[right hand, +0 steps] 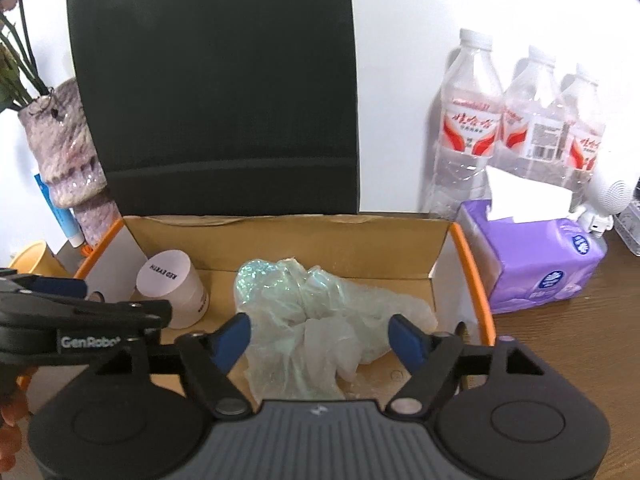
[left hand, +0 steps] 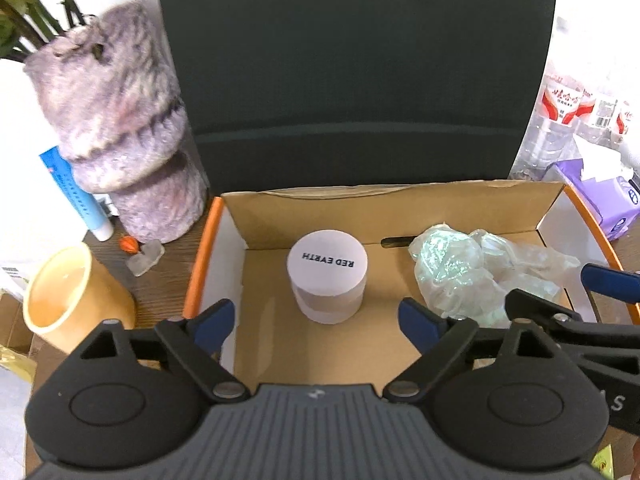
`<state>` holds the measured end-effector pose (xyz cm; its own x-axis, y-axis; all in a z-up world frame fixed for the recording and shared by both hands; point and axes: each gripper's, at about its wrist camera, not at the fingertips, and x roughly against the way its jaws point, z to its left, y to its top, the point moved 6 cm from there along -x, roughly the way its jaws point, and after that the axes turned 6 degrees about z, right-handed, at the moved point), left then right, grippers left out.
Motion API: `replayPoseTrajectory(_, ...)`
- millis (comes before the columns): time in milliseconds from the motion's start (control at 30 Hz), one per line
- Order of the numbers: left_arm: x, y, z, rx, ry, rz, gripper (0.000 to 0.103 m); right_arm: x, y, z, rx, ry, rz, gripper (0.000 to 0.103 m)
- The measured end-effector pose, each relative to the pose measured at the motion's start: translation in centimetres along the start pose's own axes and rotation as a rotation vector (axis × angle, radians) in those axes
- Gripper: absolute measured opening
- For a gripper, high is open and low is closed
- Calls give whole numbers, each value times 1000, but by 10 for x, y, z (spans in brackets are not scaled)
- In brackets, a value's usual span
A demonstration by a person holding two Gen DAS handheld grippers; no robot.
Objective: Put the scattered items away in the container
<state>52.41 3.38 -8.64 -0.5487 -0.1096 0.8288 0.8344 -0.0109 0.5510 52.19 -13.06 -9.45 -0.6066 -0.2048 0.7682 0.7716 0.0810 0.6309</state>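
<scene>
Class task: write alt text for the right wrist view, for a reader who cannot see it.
An open right gripper hovers over a cardboard box holding a white jar and crumpled clear plastic. A purple tissue pack and water bottles stand to the right; the left gripper enters at left.

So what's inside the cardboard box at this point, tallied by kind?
White round jar: 1
Crumpled clear plastic bag: 1
Total: 2, both inside the cardboard box
</scene>
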Motion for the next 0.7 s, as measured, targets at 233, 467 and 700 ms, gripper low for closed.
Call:
replayPoseTrajectory(233,35,-7,5,1,7,-33,103,27,-3,-2,-13,1,-20,95)
replayPoseTrajectory(467,68,-21,12,22,-9,-51,103,62,-12,8,23,-20,-56,103)
replayPoseTrajectory(700,98,-40,21,35,-3,-65,103,102,-20,18,42,-14,-88,103)
